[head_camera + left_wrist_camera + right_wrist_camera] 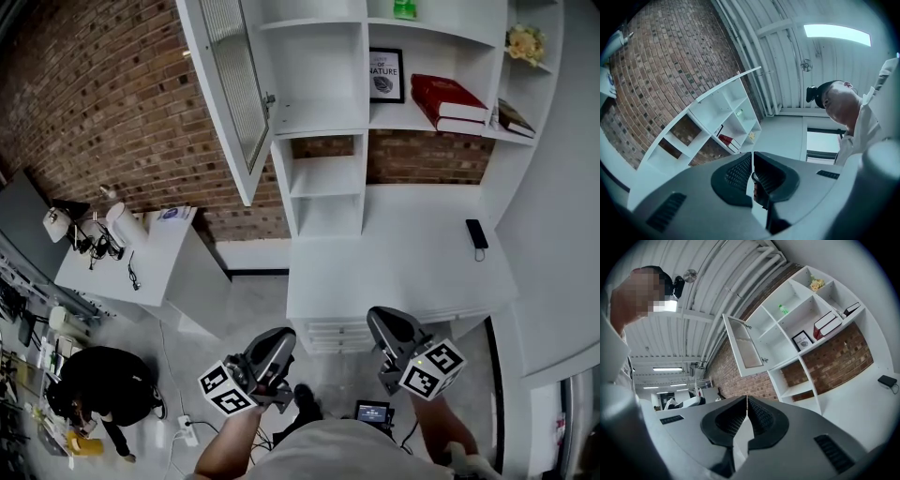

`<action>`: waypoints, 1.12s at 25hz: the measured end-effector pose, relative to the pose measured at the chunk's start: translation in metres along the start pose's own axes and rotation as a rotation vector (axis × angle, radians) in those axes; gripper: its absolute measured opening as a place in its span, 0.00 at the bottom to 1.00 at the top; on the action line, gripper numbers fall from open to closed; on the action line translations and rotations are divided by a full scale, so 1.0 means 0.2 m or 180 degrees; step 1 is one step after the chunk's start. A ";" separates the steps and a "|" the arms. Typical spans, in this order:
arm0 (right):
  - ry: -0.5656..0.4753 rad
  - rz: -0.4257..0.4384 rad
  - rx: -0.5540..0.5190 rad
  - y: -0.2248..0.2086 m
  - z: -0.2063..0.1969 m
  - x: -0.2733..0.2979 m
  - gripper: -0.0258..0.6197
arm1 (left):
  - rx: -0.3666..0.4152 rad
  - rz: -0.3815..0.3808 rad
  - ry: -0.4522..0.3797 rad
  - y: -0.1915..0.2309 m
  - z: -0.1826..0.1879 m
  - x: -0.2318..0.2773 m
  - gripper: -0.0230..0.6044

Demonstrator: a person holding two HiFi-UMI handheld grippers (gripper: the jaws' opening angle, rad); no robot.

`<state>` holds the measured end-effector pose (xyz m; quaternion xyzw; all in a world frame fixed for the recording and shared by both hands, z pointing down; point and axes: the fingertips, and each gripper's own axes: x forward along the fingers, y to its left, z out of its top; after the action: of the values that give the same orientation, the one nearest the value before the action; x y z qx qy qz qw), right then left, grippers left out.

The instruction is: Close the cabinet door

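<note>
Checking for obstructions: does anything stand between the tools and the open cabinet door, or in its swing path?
Nothing visible does. The cabinet door hangs open beside an empty-looking compartment, nothing protruding. The left tool and right tool sit low before the desk, open air above.

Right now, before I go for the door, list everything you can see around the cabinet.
open shelf unit: one, white, against red brick wall
cabinet door with ribbed glass panel: one, white, swung open at unit's upper left
hardback books: two, red, stacked on middle shelf
framed print: one, black-framed, left of books
small bottle: one, green, top shelf
flower bunch: one, yellow, top right compartment
flat handset: one, black, on white desk, right side
side table: one, white, left of unit
crouching person: one, dark clothes, floor at lower left
left gripper: one, grey, jaws shut, empty
right gripper: one, grey, jaws shut, empty
</note>
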<state>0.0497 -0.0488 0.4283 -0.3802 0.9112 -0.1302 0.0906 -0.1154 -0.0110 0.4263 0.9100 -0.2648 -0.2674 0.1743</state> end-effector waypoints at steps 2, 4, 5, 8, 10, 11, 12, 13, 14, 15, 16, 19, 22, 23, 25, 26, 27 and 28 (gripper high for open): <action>-0.0013 -0.0013 -0.0027 0.00 0.02 0.08 0.09 | -0.0014 -0.0037 -0.0008 0.07 0.05 0.02 0.07; -0.0031 -0.0032 -0.0055 0.00 0.04 0.17 0.09 | -0.0024 -0.0083 -0.0012 0.14 0.11 0.04 0.07; -0.0042 -0.0049 -0.0062 -0.01 0.05 0.21 0.09 | -0.0028 -0.0107 -0.0013 0.18 0.13 0.05 0.07; -0.0075 -0.0089 -0.0078 -0.03 0.07 0.35 0.09 | -0.0016 -0.0170 -0.0008 0.30 0.22 0.07 0.07; -0.0096 -0.0111 -0.0101 -0.04 0.09 0.44 0.09 | -0.0013 -0.0205 -0.0004 0.38 0.27 0.09 0.07; -0.0106 -0.0126 -0.0107 -0.05 0.10 0.48 0.09 | -0.0017 -0.0222 -0.0001 0.41 0.29 0.10 0.07; -0.0113 -0.0142 -0.0111 -0.06 0.10 0.52 0.09 | -0.0022 -0.0240 0.0003 0.45 0.31 0.11 0.07; -0.0118 -0.0158 -0.0115 -0.07 0.11 0.55 0.09 | -0.0026 -0.0258 0.0007 0.48 0.33 0.12 0.07; -0.0122 -0.0175 -0.0119 -0.07 0.11 0.59 0.09 | -0.0028 -0.0277 0.0011 0.51 0.36 0.12 0.07; -0.0127 -0.0193 -0.0125 -0.07 0.12 0.63 0.09 | -0.0029 -0.0297 0.0015 0.54 0.38 0.13 0.07; -0.0134 -0.0210 -0.0132 -0.07 0.12 0.66 0.09 | -0.0027 -0.0316 0.0018 0.56 0.41 0.13 0.07; -0.0148 -0.0246 -0.0179 -0.07 0.14 0.77 0.09 | -0.0012 -0.0364 0.0033 0.65 0.48 0.12 0.07; -0.0170 -0.0261 -0.0266 -0.06 0.16 0.86 0.09 | 0.0004 -0.0398 0.0062 0.72 0.52 0.12 0.07; -0.0181 -0.0269 -0.0295 -0.06 0.17 0.88 0.09 | 0.0001 -0.0406 0.0067 0.74 0.53 0.12 0.07; -0.0193 -0.0277 -0.0334 -0.07 0.19 0.92 0.09 | -0.0004 -0.0419 0.0065 0.76 0.55 0.13 0.07; -0.0193 -0.0277 -0.0344 -0.07 0.19 0.93 0.09 | -0.0001 -0.0425 0.0064 0.77 0.55 0.14 0.07; -0.0192 -0.0276 -0.0349 -0.08 0.19 0.95 0.09 | 0.0002 -0.0427 0.0065 0.78 0.55 0.14 0.07; -0.0190 -0.0274 -0.0350 -0.08 0.19 0.96 0.09 | 0.0003 -0.0424 0.0066 0.79 0.55 0.14 0.07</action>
<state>-0.0616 -0.2036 0.3841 -0.4272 0.8967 -0.0724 0.0911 -0.2206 -0.1732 0.3993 0.9283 -0.2020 -0.2689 0.1584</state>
